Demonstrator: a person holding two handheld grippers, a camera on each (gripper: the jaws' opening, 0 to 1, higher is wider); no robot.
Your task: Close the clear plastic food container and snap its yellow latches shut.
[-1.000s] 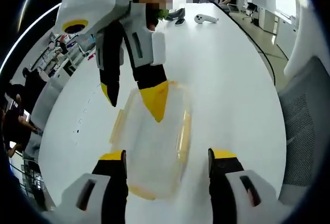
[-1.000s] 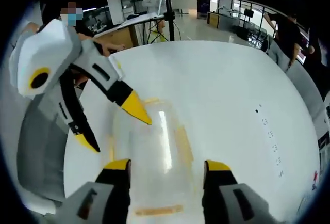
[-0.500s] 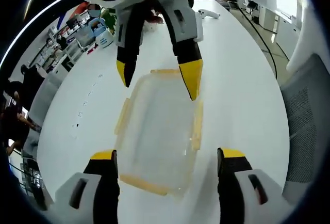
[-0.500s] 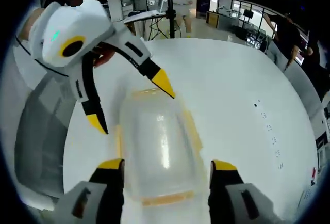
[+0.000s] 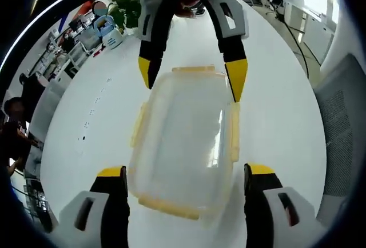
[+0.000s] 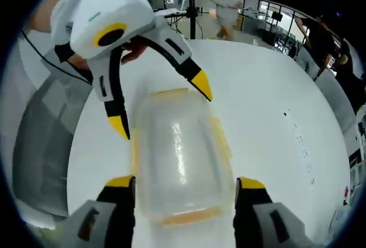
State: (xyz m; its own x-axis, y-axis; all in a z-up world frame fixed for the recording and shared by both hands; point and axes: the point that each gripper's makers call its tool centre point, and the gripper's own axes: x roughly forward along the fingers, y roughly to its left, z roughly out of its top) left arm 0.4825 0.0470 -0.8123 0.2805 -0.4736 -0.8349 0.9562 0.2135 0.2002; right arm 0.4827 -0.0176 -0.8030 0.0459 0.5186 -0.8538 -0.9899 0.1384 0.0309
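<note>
In the left gripper view, the white table (image 5: 274,94) carries the clear plastic food container (image 5: 183,139), which lies between the two grippers with its lid on top. A yellow latch (image 5: 138,124) runs along the container's left long side, another (image 5: 234,131) along its right long side, one (image 5: 194,69) at the far end and one (image 5: 168,208) at the near end; all four appear to stand out from the walls, so they are judged not yet snapped. The left gripper (image 5: 186,171) has its jaws spread wide, straddling the near end and grasping nothing. The right gripper (image 5: 191,76) enters from the far side, jaws likewise released, its yellow tips flanking the far corners. In the right gripper view, the left gripper (image 6: 163,108) stands over the far end of the container (image 6: 180,156), and the right gripper (image 6: 186,182) brackets the near end. Judgement: the lid is seated; the latching remains to be done.
</note>
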